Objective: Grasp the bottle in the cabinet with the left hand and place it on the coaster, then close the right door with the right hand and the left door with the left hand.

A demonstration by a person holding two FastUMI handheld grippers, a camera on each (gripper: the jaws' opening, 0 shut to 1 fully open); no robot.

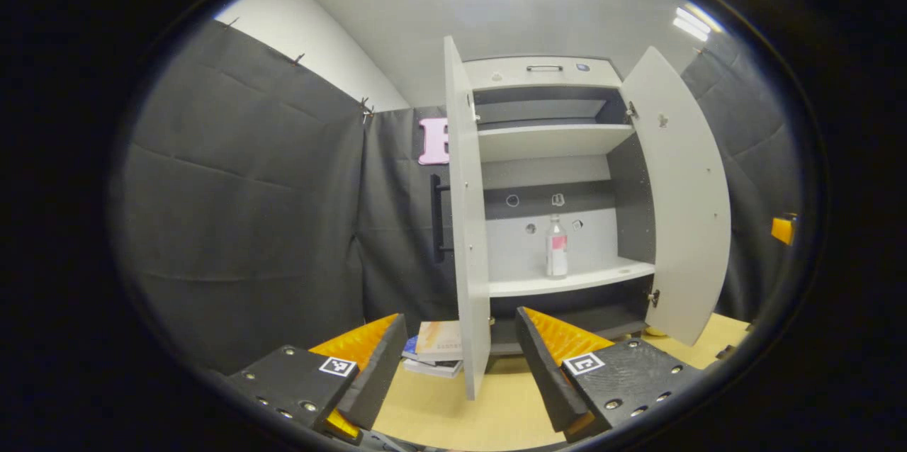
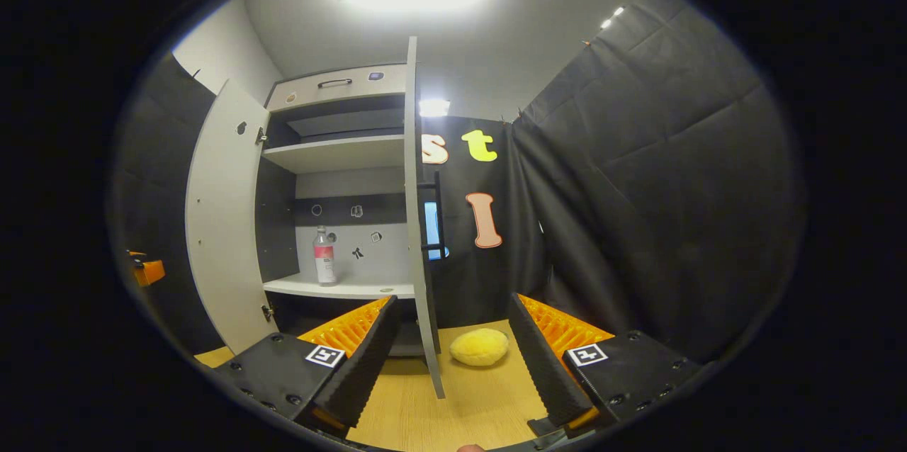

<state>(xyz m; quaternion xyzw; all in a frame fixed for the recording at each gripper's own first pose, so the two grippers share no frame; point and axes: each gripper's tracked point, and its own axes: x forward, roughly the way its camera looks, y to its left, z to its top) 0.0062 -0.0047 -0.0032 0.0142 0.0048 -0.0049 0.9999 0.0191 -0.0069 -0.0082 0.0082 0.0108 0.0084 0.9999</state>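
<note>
Opening step: lining up on the bottle, nothing grasped yet.

Hanging back from the cabinet [image 1: 545,73] with both doors swung wide; left gripper [image 1: 460,360] sitting with fingers spread and empty, pointing at the edge of the left door [image 1: 468,225]; right gripper [image 2: 450,353] likewise spread and empty, facing the edge of the right door [image 2: 418,225]. Bottle [image 1: 556,246] standing upright on the lower shelf [image 1: 567,280], toward the back wall and well apart from both grippers. Yellow round pad [image 2: 480,346], probably the coaster, lying on the desk [image 2: 460,402] just beyond the right door's bottom corner. Next, judging from this: reaching the left gripper in between the doors, straddling the bottle's body, then pinching.
</note>
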